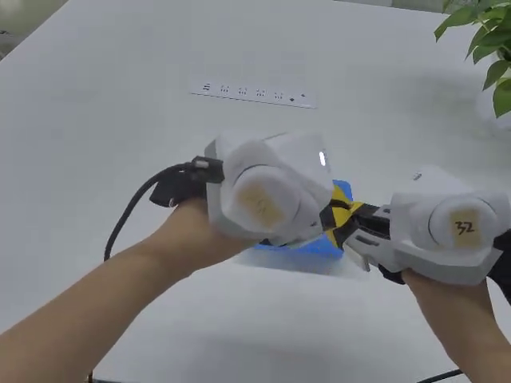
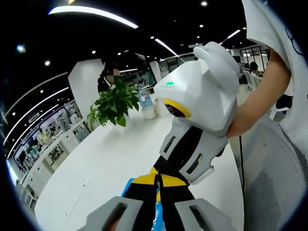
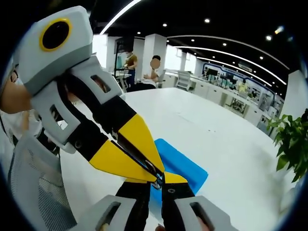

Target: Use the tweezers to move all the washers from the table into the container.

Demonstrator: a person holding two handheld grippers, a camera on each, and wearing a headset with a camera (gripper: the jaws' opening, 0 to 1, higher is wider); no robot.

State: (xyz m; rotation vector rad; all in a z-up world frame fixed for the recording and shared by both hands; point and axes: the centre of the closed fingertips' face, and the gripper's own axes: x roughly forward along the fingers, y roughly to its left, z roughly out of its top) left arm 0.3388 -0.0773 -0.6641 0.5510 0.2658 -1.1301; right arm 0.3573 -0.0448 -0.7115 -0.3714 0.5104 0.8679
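In the head view my two grippers point at each other, tips meeting above a flat blue container. My left gripper reaches in from the left and my right gripper from the right. In the right gripper view the left gripper has its yellow fingers pressed on a thin dark pair of tweezers. The tweezers' end sits between the tips of the right gripper, whose jaws stand nearly together. The left gripper has only a narrow gap, with the blue container behind it.
A white table carries a flush socket strip at the back. A black cable trails from the left gripper. A leafy plant stands at the far right corner. A mesh chair is behind the person.
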